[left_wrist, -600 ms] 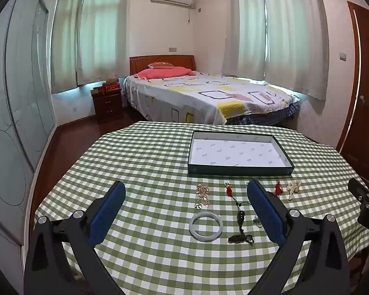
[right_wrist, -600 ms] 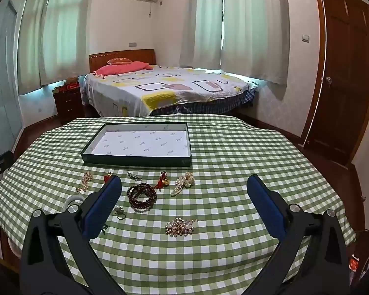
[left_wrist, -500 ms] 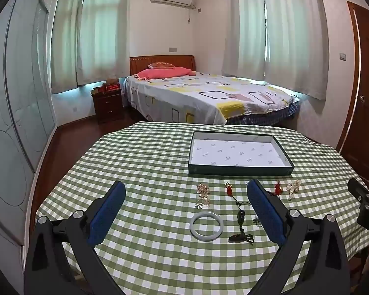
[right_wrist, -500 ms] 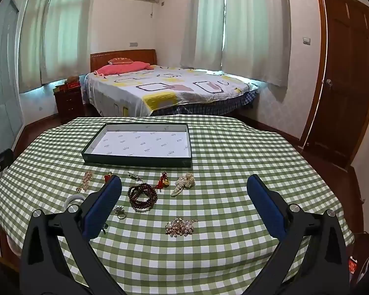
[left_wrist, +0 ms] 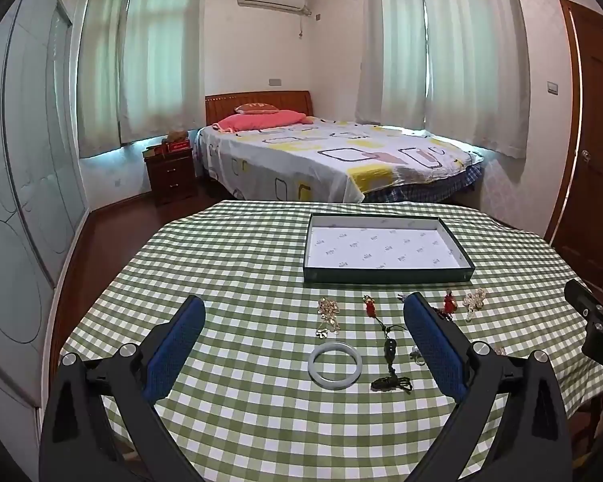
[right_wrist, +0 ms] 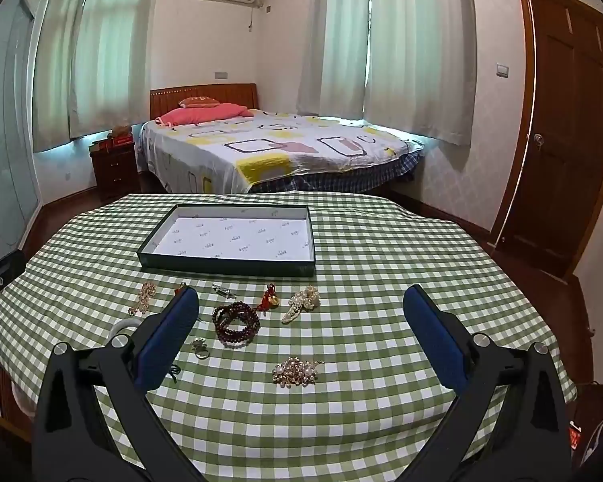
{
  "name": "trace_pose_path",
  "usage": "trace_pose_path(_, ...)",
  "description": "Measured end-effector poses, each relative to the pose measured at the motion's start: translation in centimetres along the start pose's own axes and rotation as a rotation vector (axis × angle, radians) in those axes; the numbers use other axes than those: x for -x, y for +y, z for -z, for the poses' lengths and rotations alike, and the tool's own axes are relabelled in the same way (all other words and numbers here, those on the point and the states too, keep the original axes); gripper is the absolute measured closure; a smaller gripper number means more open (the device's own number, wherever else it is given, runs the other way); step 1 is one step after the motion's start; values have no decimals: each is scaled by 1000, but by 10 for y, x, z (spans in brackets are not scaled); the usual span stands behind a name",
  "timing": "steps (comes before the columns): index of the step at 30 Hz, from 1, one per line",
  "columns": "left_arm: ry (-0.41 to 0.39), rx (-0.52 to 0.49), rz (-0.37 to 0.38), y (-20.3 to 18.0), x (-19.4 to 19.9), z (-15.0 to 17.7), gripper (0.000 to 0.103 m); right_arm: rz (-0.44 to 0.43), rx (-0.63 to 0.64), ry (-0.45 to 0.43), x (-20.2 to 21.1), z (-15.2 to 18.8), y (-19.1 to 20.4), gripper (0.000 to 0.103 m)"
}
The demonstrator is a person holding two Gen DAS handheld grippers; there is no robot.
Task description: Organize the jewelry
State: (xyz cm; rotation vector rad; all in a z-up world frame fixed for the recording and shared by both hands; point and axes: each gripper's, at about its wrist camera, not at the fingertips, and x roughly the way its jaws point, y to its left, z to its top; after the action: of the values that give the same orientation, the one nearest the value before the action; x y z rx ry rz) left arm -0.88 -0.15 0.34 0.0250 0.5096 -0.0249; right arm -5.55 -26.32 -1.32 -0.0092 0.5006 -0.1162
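A shallow dark box (left_wrist: pixel 388 275) (right_wrist: pixel 225 266) with a white lining sits empty on the green checked tablecloth (left_wrist: pixel 241 281) (right_wrist: pixel 382 265). Loose jewelry lies in front of it: a pale jade bangle (left_wrist: pixel 334 365), a black corded pendant (left_wrist: pixel 390 355), a gold chain piece (left_wrist: pixel 329 315) (right_wrist: pixel 142 298), a dark red bead bracelet (right_wrist: pixel 236 323), a pearl clip (right_wrist: pixel 303 302), a red charm (right_wrist: pixel 270 299) and a gold pearl brooch (right_wrist: pixel 295 369). My left gripper (left_wrist: pixel 303 309) hovers open above the bangle. My right gripper (right_wrist: pixel 300 299) hangs open over the bracelet and brooch. Neither holds anything.
The table's rounded edge drops off on all sides. A bed (left_wrist: pixel 333 160), a nightstand (left_wrist: pixel 171 174) and curtained windows stand behind it; a wooden door (right_wrist: pixel 567 120) is at the right. The other gripper's body (left_wrist: pixel 595 325) shows at the right edge of the left wrist view.
The right wrist view has drifted slightly, so the table and box sit a little lower and to the right. The left gripper has barely moved. Both stay open.
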Motion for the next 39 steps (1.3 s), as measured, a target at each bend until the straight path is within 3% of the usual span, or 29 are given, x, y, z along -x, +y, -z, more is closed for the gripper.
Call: trace_pose_path(39, -9, 22, 0, 6, 5, -4, 7, -4, 4, -25, 4, -6, 0, 4)
